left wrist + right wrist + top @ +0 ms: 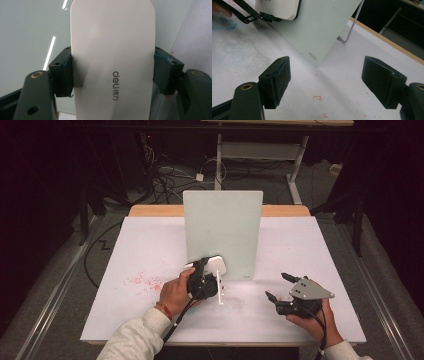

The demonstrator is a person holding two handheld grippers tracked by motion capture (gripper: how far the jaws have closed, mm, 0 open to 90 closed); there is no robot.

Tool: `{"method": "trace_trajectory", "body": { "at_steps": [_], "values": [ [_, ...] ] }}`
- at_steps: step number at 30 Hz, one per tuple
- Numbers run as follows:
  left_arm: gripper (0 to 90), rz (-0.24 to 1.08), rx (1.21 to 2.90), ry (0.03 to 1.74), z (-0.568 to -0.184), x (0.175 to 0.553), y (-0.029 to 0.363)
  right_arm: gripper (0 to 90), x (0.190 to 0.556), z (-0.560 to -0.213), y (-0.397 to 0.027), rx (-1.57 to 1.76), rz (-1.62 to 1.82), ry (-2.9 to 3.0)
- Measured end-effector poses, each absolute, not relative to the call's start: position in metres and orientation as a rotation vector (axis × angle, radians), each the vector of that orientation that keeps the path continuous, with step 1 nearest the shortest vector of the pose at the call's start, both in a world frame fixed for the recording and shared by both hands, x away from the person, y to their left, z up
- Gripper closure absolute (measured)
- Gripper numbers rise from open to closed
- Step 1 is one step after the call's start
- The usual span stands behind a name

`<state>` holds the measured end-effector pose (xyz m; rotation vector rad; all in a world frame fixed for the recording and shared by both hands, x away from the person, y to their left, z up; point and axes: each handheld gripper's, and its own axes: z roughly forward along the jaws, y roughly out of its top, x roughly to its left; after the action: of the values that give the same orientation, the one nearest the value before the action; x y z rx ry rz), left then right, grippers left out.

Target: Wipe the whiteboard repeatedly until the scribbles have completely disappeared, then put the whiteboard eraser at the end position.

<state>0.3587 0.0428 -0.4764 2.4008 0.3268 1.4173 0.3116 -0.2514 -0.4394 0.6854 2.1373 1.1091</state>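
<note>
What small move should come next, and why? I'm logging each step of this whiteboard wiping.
Probably slide the white eraser across the upright board. The left hand-held gripper clamps the eraser by both sides, and it sits at the board's lower left face. The right hand-held gripper hovers open, empty, over the table.

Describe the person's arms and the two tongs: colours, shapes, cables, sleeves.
Both tongs are black. The right tongs carry a grey three-cornered plate on top; their jaws have brass-coloured pivots and dark pads. A black cable trails from the left tongs and from the right. Both arms wear light grey sleeves, and the left wrist has a reddish band.
</note>
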Motion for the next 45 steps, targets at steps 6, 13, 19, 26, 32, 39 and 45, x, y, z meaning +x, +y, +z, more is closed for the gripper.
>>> {"method": "trace_trajectory", "body": {
  "at_steps": [6,13,19,26,32,39,45],
  "values": [
    [28.9,1.335,2.354,0.325,-0.463,0.349,0.049,24.2,0.312,-0.439,-0.253,0.692,1.114,2.135],
    [28.9,1.196,2.348,0.353,-0.449,0.342,0.062,24.2,0.313,-0.439,-0.251,0.691,1.116,2.137],
    [28.9,1.044,2.355,0.375,-0.440,0.339,0.075,24.2,0.313,-0.440,-0.251,0.693,1.115,2.144],
    [28.9,0.830,2.361,0.386,-0.433,0.339,0.089,24.2,0.313,-0.441,-0.250,0.687,1.111,2.158],
    [28.9,0.685,2.378,0.333,-0.427,0.337,0.089,24.2,0.313,-0.442,-0.250,0.686,1.106,2.162],
    [28.9,0.522,2.452,0.241,-0.427,0.335,0.083,24.2,0.312,-0.442,-0.246,0.677,1.108,2.173],
    [28.9,0.434,2.529,0.168,-0.437,0.335,0.068,24.2,0.311,-0.444,-0.247,0.665,1.093,2.186]
  ]
}}
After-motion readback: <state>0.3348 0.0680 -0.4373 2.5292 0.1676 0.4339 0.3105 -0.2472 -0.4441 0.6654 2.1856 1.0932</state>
